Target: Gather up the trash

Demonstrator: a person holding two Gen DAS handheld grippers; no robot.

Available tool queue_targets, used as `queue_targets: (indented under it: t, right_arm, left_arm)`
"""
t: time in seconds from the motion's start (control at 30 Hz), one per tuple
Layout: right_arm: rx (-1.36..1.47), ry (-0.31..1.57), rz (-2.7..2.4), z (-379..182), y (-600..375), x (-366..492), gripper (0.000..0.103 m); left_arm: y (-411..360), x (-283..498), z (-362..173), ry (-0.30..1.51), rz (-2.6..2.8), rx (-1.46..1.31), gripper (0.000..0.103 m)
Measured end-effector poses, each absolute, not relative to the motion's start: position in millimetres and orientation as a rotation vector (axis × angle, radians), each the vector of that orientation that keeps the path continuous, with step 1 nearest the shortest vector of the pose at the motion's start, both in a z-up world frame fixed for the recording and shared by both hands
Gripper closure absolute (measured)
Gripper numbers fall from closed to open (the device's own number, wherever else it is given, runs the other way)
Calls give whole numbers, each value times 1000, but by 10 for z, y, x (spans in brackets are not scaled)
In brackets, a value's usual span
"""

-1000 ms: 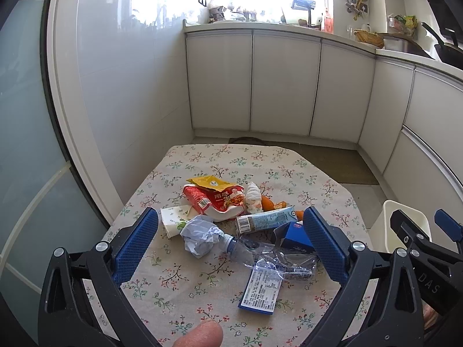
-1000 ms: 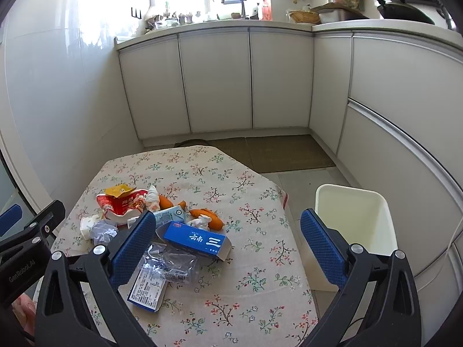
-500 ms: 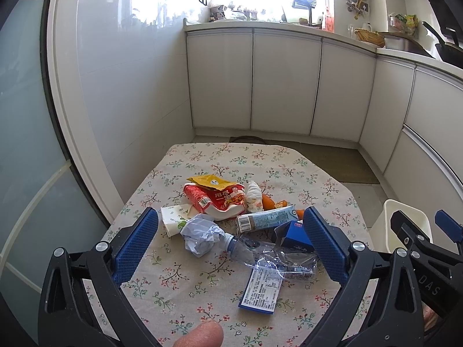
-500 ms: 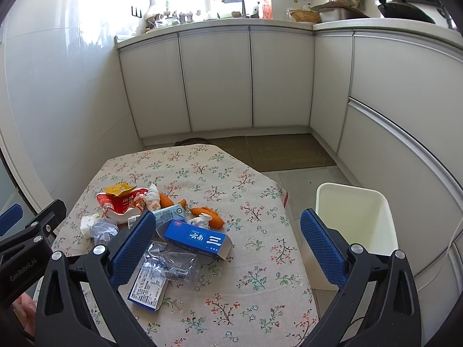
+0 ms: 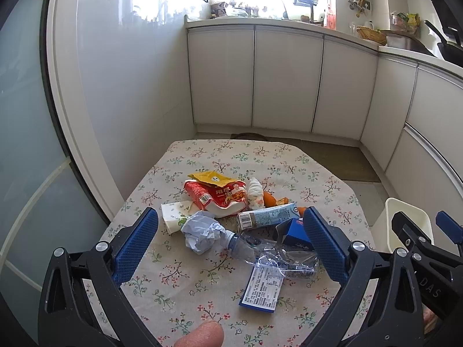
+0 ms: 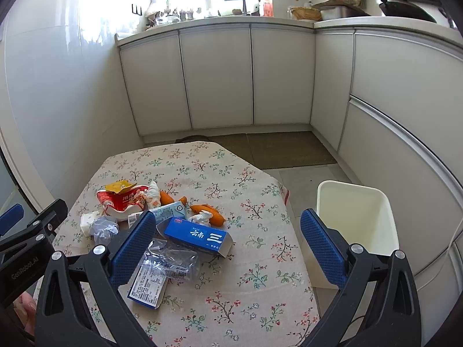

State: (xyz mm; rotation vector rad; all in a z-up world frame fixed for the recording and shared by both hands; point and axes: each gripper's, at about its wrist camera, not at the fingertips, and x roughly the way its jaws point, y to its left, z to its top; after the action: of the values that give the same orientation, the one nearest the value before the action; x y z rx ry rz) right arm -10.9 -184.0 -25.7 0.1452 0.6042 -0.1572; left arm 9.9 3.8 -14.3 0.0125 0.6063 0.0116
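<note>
A pile of trash lies on the floral tablecloth (image 5: pixel 202 156): a red noodle cup (image 5: pixel 215 198) under a yellow wrapper (image 5: pixel 212 177), crumpled paper (image 5: pixel 201 232), a squashed clear bottle (image 5: pixel 260 250), a drink carton (image 5: pixel 267 217), a blue box (image 6: pixel 198 235), a flat blue packet (image 5: pixel 263 289) and orange peel (image 6: pixel 207 214). My left gripper (image 5: pixel 231 245) hovers open just in front of the pile, empty. My right gripper (image 6: pixel 228 245) is open too, over the table's right side. A cream waste bin (image 6: pixel 354 217) stands on the floor right of the table.
White cabinets (image 5: pixel 286 78) run along the back and right walls. A glass door (image 5: pixel 20 144) closes off the left. A floor mat (image 6: pixel 277 149) lies beyond the table. A fingertip (image 5: pixel 199 335) shows at the bottom edge.
</note>
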Motion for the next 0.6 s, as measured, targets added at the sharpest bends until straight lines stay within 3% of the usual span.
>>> queue_targets:
  t: [0.6]
  right_arm:
    - [312,751,-100,-217,-2011,102,6]
  left_arm:
    - [253,373,33,632,61,-43,7]
